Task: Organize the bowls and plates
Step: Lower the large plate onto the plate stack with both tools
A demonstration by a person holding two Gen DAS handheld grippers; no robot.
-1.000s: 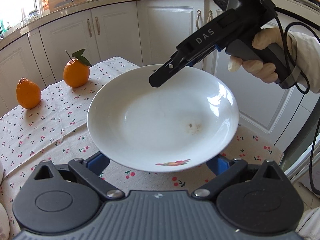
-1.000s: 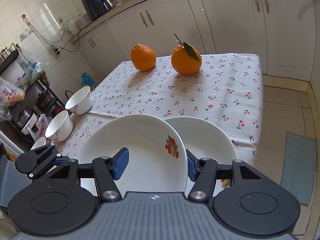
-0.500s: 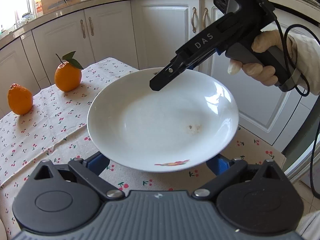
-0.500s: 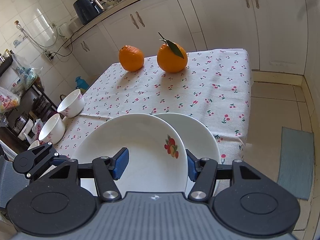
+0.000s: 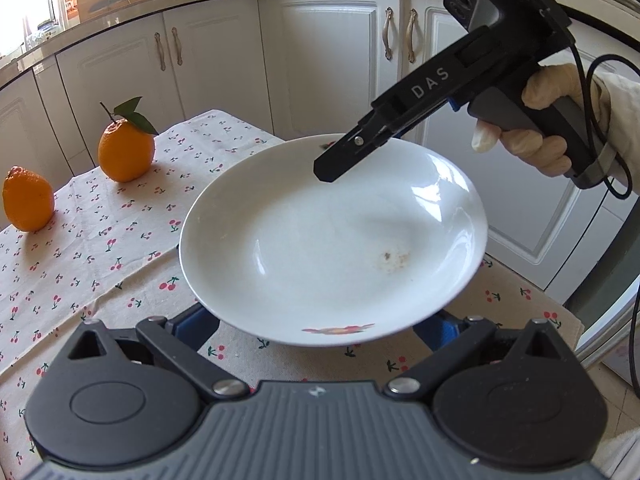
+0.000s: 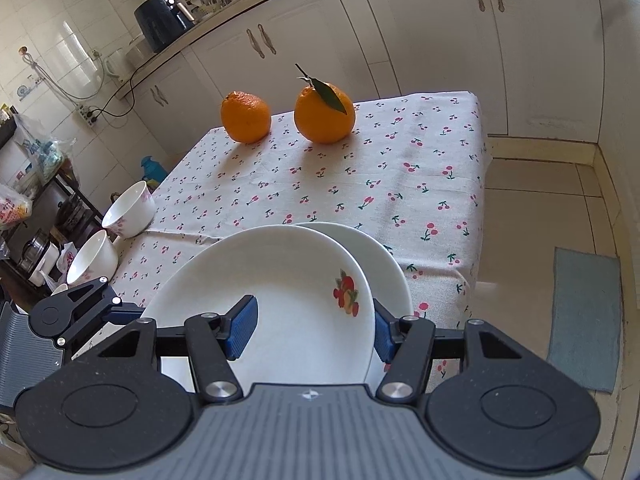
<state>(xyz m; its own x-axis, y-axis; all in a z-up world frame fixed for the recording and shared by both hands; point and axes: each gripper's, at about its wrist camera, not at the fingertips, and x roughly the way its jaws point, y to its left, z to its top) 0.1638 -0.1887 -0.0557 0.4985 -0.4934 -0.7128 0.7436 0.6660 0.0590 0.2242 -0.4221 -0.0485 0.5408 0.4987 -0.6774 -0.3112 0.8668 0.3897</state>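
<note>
A white plate (image 6: 280,300) with a fruit decal hangs just above the cherry-print table (image 6: 400,168). My right gripper (image 6: 312,334) is shut on its near rim, one blue pad inside the plate and the other against its outside. A second white plate (image 6: 384,264) lies on the cloth, mostly covered by the held one. In the left wrist view the held plate (image 5: 332,240) fills the middle and the right gripper (image 5: 332,168) reaches in over its far rim. My left gripper (image 5: 316,330) is open, its blue pads wide apart under the plate's near rim, tips hidden.
Two oranges (image 6: 246,117) (image 6: 325,113) sit at the far end of the table. Two white bowls (image 6: 128,212) (image 6: 94,258) stand at its left edge. The table's right edge drops to a tiled floor with a mat (image 6: 584,320). White cabinets (image 5: 328,60) stand behind. A gloved hand (image 5: 540,136) holds the right gripper.
Both grippers and the held plate have drifted together across the table; the oranges slid left in both views. The held plate now covers more of the plate lying on the cloth.
</note>
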